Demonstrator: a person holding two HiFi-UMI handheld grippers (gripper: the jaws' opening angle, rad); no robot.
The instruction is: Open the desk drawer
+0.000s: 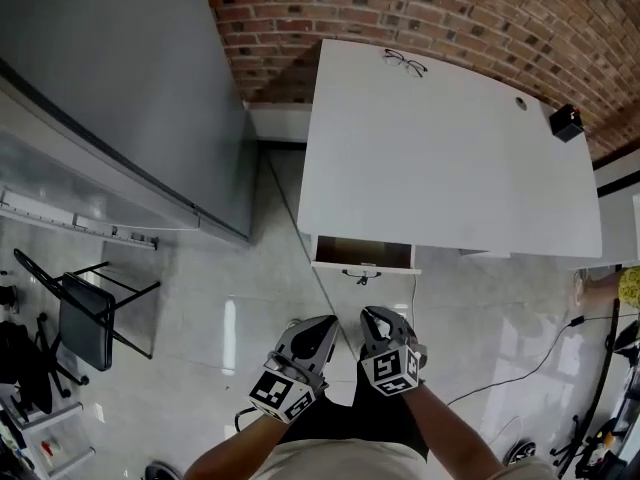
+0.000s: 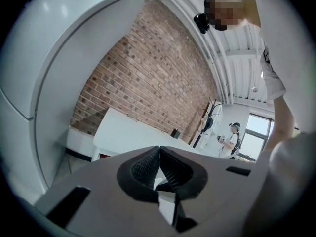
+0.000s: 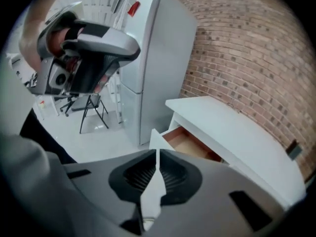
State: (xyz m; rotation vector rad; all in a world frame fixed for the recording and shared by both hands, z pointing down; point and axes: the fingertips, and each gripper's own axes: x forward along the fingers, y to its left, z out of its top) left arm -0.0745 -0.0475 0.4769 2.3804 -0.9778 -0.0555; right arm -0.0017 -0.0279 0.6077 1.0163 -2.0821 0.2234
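The white desk [image 1: 450, 158] stands against the brick wall. Its drawer [image 1: 362, 254] is pulled partly out at the front left corner, showing a brown wooden inside, with a dark handle [image 1: 360, 274] on its white front. My left gripper [image 1: 325, 325] and right gripper [image 1: 375, 316] hang side by side near my body, short of the drawer and touching nothing. In the left gripper view the left gripper [image 2: 159, 150] is shut and empty, with the desk [image 2: 128, 132] far ahead. The right gripper [image 3: 157, 155] is also shut and empty, the open drawer [image 3: 190, 144] beyond it.
A tall grey cabinet [image 1: 110, 88] fills the left side. A black folding chair [image 1: 85, 318] stands on the glossy floor at lower left. Glasses [image 1: 405, 63] and a small black box [image 1: 566, 122] lie on the desk. A cable [image 1: 520, 368] runs across the floor at right.
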